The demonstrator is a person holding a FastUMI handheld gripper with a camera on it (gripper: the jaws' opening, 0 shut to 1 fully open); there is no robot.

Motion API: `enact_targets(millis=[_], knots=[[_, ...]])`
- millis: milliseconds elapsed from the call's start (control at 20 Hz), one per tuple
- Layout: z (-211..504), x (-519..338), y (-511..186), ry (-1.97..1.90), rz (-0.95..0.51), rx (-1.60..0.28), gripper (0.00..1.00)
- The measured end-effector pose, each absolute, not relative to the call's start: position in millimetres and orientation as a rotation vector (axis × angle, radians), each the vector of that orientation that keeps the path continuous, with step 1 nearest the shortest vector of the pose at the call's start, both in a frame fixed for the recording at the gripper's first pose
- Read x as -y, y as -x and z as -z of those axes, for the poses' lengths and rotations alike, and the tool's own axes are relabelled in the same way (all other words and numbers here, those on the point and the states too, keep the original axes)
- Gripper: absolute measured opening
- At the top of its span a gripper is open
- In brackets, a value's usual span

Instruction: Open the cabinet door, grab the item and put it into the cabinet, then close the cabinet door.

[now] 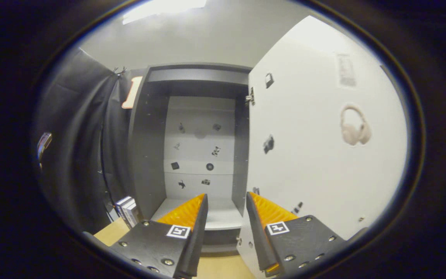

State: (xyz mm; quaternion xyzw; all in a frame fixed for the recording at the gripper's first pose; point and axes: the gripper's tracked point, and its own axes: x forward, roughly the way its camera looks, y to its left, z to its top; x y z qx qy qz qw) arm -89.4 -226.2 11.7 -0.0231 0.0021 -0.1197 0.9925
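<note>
Gripper [227, 205] held up facing a tall dark-grey cabinet [145, 155], fingers spread apart with nothing between them, only a gap showing the white bottom shelf [223, 217] of the cabinet. Left finger [188, 213] lined up with the open compartment, right finger [265, 213] set across the lower edge of the white cabinet door [316, 135]. Door swung wide open to the right, hinged on the cabinet's right wall by a small metal hinge [250, 97] near the top. Small dark stickers scattered over the door's inner face, plus a pale pink headphone picture [354, 126] and a faint label [345, 70] higher up. White back panel [199, 147] inside the cabinet dotted with more small dark marks; compartment otherwise bare as far as can be seen. Light wooden tabletop [108, 234] under the cabinet and the fingers. Small stack of box-like items [128, 211], possibly the thing to be stored, standing on the tabletop just left of the cabinet's base, beyond the left finger. Black cloth wall [79, 147] hanging to the left.
</note>
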Motion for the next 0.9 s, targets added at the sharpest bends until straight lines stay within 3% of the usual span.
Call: enact_targets(millis=[450, 500, 550, 900], knots=[[-33.9, 309.0, 209.2, 0.066, 0.535, 0.046, 0.57], [-36.5, 313.0, 216.3, 0.047, 0.543, 0.054, 0.57], [-39.4, 308.9, 225.1, 0.021, 0.543, 0.062, 0.51], [-38.0, 361.5, 267.8, -0.018, 0.633, 0.050, 0.51]])
